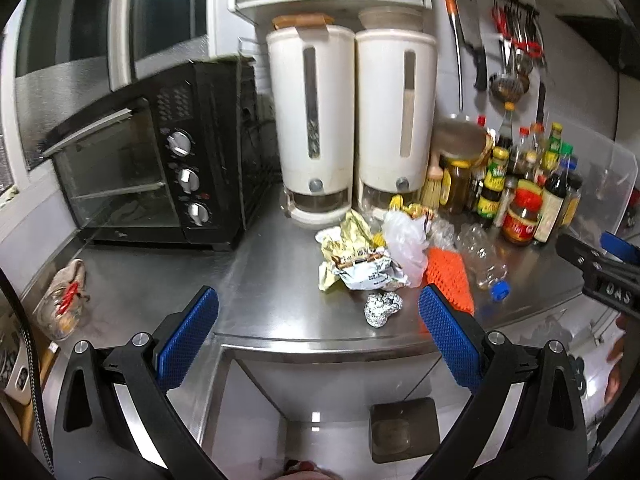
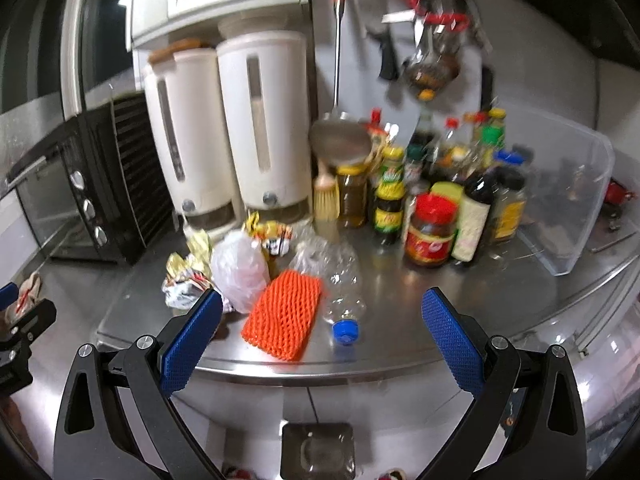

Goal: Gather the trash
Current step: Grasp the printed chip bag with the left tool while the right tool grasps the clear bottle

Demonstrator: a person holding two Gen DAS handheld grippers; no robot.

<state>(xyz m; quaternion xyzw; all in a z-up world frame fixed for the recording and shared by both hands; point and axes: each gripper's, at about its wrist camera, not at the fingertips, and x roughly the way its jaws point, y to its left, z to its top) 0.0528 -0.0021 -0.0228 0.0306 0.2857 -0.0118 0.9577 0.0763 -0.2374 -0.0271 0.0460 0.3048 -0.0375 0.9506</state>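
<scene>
Left wrist view: the left gripper (image 1: 318, 332), jaws spread wide and empty, hangs off the front edge of the steel desk (image 1: 260, 280), apparently lining up on the trash heaped ahead: a foil ball (image 1: 382, 308) nearest, crumpled snack wrappers (image 1: 360, 258), a white plastic bag (image 1: 406, 242). Two white grain dispensers (image 1: 352, 124) stand behind the heap, their contents unclear.

Right wrist view: the right gripper (image 2: 322, 338), jaws equally wide and empty, faces an orange foam net (image 2: 284, 316) and a crushed, seemingly empty clear bottle (image 2: 342, 288) with a blue cap. Condiment bottles (image 2: 440, 200) crowd the wall; a clear plastic bin (image 2: 568, 200) beside them looks empty, a plausible collection point.
</scene>
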